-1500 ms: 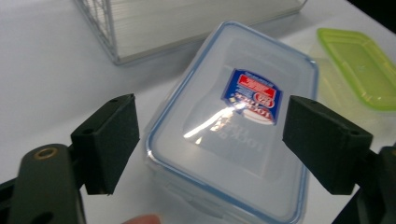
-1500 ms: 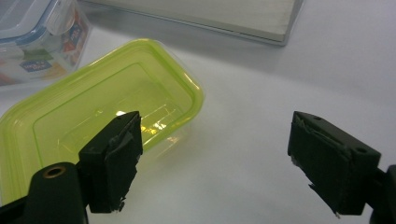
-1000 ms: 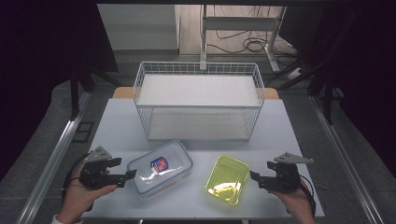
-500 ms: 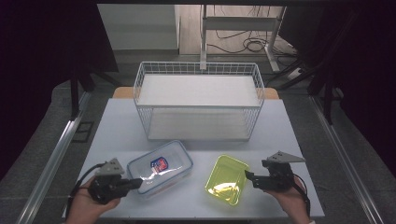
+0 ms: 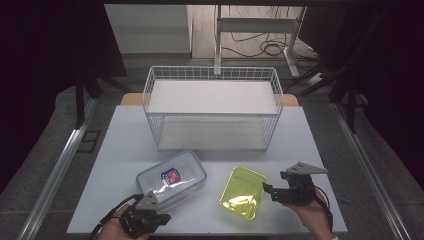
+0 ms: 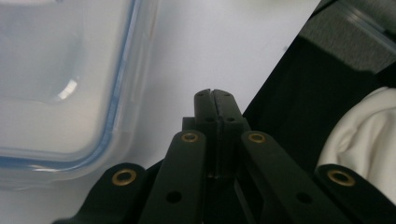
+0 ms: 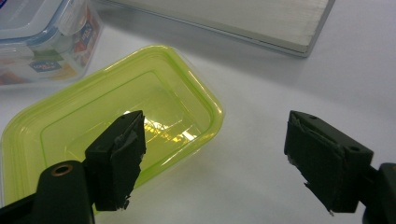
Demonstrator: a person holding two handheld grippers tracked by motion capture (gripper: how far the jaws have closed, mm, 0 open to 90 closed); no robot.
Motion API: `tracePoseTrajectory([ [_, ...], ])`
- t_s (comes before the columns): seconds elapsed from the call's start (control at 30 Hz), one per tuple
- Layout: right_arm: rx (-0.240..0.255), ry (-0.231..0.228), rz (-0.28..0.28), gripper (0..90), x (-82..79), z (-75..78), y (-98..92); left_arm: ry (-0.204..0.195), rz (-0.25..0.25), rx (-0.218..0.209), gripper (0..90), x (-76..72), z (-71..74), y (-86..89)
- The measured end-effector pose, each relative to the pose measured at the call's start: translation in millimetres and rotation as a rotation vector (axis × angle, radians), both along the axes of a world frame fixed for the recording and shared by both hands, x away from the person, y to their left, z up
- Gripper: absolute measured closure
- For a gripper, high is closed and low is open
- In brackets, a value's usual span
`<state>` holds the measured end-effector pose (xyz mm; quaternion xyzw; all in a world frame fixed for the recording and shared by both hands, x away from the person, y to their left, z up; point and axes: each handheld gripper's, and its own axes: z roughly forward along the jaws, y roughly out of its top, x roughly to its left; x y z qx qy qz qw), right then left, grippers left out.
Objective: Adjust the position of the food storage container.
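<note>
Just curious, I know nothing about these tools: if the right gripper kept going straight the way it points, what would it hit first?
Most likely the yellow-green container: the right gripper stands open, aimed at its near edge, though the gap is hard to judge.

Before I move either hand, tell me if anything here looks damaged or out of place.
The black padding on the right gripper jaws looks ragged and torn at the edges. The clear lidded container and the yellow-green container both lie skewed to the table edge, nothing spilled.
</note>
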<state>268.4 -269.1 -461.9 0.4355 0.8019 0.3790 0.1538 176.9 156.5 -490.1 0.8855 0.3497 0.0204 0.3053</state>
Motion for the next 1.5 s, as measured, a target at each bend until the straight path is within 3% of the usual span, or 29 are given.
tracePoseTrajectory([
  [0.13, 0.001, -0.004, 0.001, 20.9, -0.2, 0.5, 0.1, -0.008, 0.033, 0.028, 90.0, 2.4, -7.3, 3.8],
  [0.47, -0.002, -0.002, 0.004, 20.9, -1.0, -0.1, 1.1, -0.031, 0.089, 0.034, 90.0, 5.5, -9.4, 19.1],
  [0.6, -0.005, -0.003, 0.006, 20.9, -0.8, -0.9, 0.5, -0.017, 0.098, 0.012, 90.0, 7.0, -10.8, 24.3],
  [0.9, 0.002, -0.001, 0.007, 20.9, -1.2, -2.3, -1.6, -0.02, 0.114, 0.017, 90.0, 9.1, -10.6, 29.8],
  [1.5, 0.02, -0.013, 0.008, 20.8, -3.6, 2.5, 0.1, -0.005, 0.217, -0.004, 90.0, 27.3, -15.5, 63.5],
])
